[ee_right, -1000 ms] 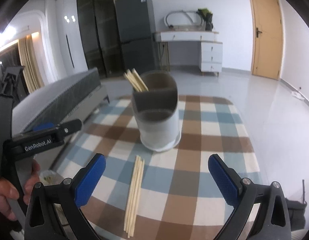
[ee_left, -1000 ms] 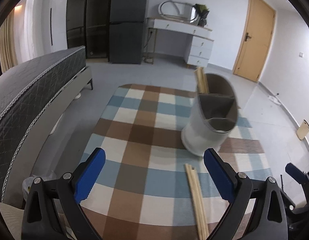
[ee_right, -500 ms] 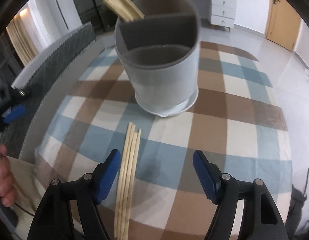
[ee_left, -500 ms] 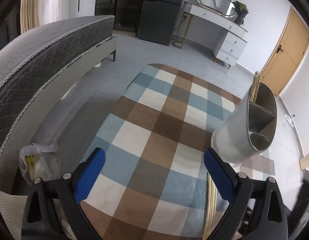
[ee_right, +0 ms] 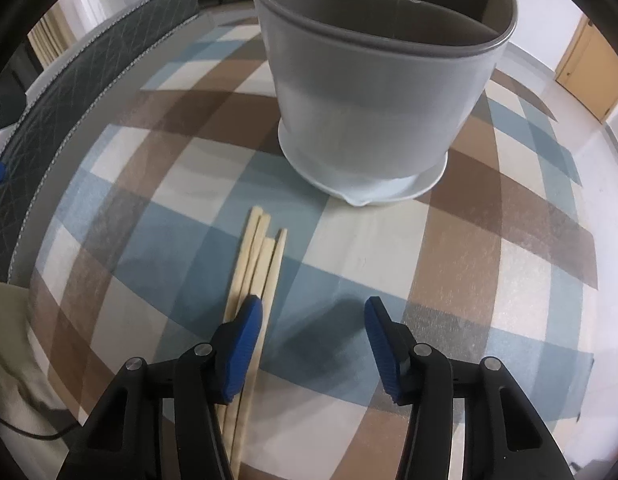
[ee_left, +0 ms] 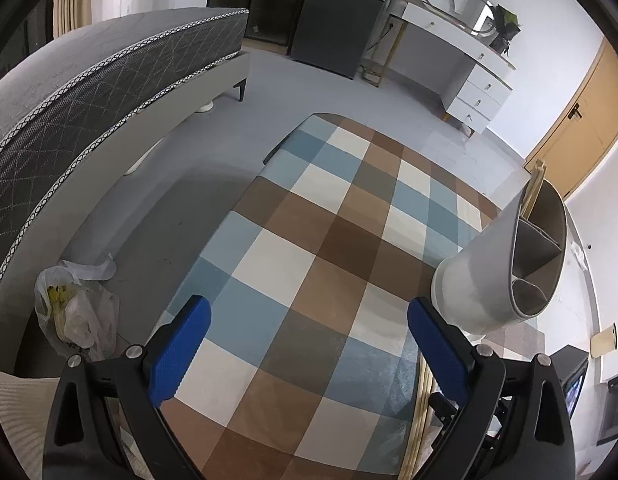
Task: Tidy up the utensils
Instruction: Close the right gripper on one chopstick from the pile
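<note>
Four chopsticks (ee_right: 256, 268) lie side by side on the checked cloth (ee_right: 349, 240), running under the left blade of our right tongs (ee_right: 313, 322). Those tongs are closing, with only bare cloth between their blades. Ahead of them stands the grey holder (ee_right: 373, 92). Our left tongs (ee_left: 309, 338) hang spread wide over cloth, the holder just beyond their right blade.

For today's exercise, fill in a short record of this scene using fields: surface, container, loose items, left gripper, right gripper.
surface: checked cloth
container: grey divided holder, upright, chopsticks in its far compartment
loose items: chopsticks lying before the holder
left gripper: jaws open, nothing between them
right gripper: jaws closing beside the loose chopsticks, left pad over them, none held
</note>
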{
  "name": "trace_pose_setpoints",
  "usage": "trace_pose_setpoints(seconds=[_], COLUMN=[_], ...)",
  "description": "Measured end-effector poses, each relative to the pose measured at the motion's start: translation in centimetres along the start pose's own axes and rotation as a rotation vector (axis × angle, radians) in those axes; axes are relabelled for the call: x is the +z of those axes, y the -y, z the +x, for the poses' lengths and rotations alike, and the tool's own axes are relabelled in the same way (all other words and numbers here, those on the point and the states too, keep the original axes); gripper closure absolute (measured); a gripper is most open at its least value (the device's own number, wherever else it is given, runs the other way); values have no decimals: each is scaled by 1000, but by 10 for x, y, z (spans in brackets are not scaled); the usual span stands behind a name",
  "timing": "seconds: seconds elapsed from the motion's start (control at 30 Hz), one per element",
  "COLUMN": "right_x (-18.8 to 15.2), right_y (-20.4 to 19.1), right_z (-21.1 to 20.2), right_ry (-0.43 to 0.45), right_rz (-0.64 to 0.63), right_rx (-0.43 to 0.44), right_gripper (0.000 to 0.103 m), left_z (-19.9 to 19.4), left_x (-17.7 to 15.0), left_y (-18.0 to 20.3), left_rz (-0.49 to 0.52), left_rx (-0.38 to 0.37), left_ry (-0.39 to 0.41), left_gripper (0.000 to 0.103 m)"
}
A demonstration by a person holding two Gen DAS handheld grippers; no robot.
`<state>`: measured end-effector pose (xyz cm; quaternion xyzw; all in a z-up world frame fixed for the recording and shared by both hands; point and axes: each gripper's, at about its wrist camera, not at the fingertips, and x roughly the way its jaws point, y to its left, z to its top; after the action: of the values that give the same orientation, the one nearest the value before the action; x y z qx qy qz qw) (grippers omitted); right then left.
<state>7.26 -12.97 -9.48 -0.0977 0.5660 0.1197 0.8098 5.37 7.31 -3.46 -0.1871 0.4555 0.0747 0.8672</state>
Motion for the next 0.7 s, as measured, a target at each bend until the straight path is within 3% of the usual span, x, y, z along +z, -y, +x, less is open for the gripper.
trace_pose_setpoints(seconds=[0.07, 0.43, 0.47, 0.57, 0.7], right_x=[0, 23, 26, 30, 30], right_y=[1, -11, -12, -13, -1], right_z=[2, 13, 14, 15, 11], right_ry=[-21, 2, 11, 30, 33], right_rz=[-8, -18, -16, -36, 1], right_rx=[-28, -16, -8, 14, 72], right_gripper=[60, 61, 65, 99, 100], left_z=[-1, -2, -2, 2, 12], left_x=[1, 4, 4, 4, -1], left_y=[0, -6, -7, -9, -6], left_rz=[-2, -17, -14, -8, 16], left_rx=[0, 4, 12, 30, 40], left_ry=[0, 15, 16, 11, -20], left_gripper=[7, 7, 7, 7, 7])
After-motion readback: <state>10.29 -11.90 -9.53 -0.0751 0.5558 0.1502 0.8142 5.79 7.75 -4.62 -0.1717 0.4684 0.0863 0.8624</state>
